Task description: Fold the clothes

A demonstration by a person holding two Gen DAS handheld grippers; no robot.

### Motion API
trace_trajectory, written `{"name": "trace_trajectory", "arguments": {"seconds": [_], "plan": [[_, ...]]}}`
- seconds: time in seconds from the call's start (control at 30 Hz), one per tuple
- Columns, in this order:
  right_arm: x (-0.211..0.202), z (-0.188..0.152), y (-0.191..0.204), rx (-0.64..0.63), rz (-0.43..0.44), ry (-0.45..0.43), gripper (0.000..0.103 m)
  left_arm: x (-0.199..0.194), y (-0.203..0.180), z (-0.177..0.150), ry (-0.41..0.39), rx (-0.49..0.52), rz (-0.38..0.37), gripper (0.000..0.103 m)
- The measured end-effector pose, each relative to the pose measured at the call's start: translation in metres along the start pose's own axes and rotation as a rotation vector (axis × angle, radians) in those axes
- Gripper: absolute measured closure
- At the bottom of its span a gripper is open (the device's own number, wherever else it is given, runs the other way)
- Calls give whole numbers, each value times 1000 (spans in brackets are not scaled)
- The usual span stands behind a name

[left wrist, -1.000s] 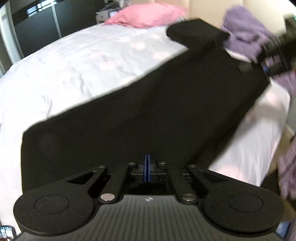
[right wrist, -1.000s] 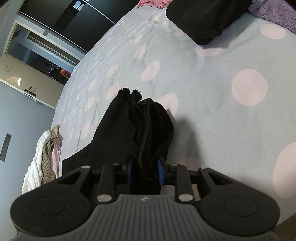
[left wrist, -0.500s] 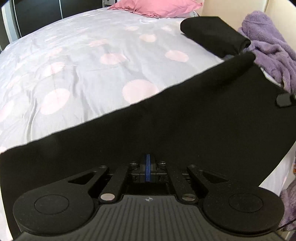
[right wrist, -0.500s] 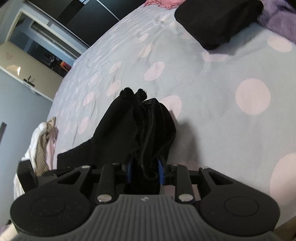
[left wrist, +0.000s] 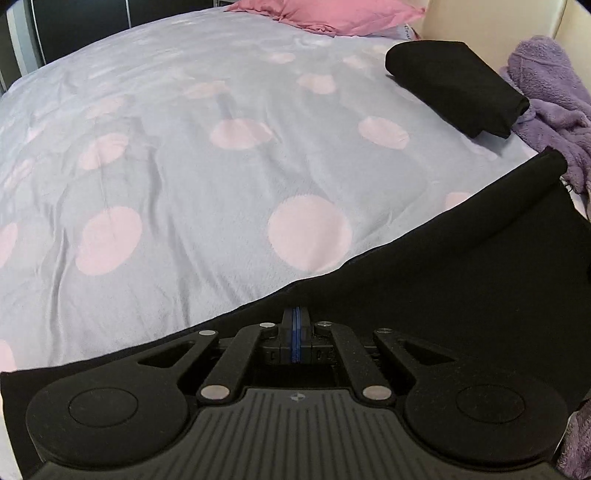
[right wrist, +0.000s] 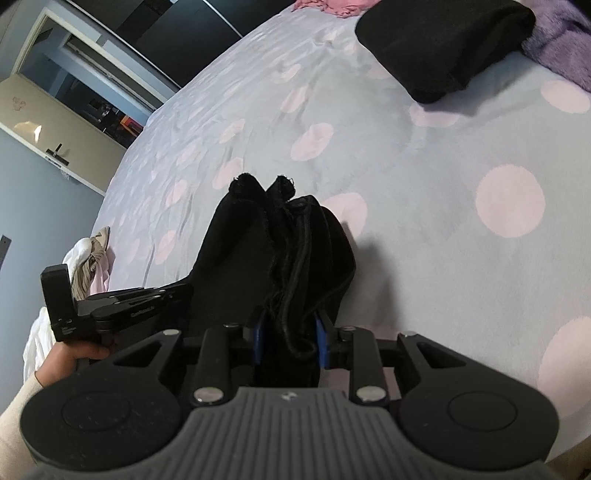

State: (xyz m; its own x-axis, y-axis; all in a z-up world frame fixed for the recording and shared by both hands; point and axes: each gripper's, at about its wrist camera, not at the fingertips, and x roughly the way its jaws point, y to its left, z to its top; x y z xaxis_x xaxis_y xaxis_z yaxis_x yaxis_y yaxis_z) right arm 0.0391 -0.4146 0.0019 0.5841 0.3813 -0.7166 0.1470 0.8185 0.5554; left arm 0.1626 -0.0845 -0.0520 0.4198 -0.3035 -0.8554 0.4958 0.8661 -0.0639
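A black garment [left wrist: 461,280] stretches taut across the lower right of the left wrist view, its top edge running up to a rolled corner. My left gripper [left wrist: 295,325] is shut on that edge, blue pads pressed together. In the right wrist view my right gripper [right wrist: 290,332] is shut on a thick bunched end of the same black garment [right wrist: 280,251], which rests on the bed. The left gripper [right wrist: 177,293] shows there too, at the left, held by a hand with a cream sleeve [right wrist: 22,402].
The bed cover [left wrist: 221,177] is grey with pink dots. A folded black garment [left wrist: 454,92] lies far right beside a purple fleece [left wrist: 550,92]. A pink pillow [left wrist: 332,14] lies at the head. A white and beige clothes pile [right wrist: 88,258] sits at the bed's left edge.
My left gripper has moved across with the garment edge, so the cloth fills less of its view and more bed cover shows. It has come into the right wrist view. The right gripper stayed put.
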Motion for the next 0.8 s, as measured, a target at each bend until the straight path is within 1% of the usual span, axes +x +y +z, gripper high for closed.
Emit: {"name": "trace_trajectory", "arguments": {"seconds": [0.1,0.13,0.2,0.3,0.43,0.57,0.67,0.8], "plan": [[0,0,1,2,4,-2,73,2,-1,2,-3,-14,0,103],[-1,0,0,13,14,-6,73,-3,0,1,-9,-19,0,103],[-6,-1,3,24,43,-15,73,-15,-1,-5,-25,-16,-6,103],[-18,0,19,0,101,-40,73,-35,-2,-16,-42,-11,-30,103],[-29,2,49,-42,175,-70,73,-74,11,-32,-60,-13,-24,103],[-30,5,87,-81,265,-79,73,-118,33,-41,-97,-48,11,103],[-25,5,123,-127,332,-66,75,-151,50,-42,-133,-87,33,103],[-8,0,174,-209,386,-26,77,-185,68,-47,-166,-109,45,103]]}}
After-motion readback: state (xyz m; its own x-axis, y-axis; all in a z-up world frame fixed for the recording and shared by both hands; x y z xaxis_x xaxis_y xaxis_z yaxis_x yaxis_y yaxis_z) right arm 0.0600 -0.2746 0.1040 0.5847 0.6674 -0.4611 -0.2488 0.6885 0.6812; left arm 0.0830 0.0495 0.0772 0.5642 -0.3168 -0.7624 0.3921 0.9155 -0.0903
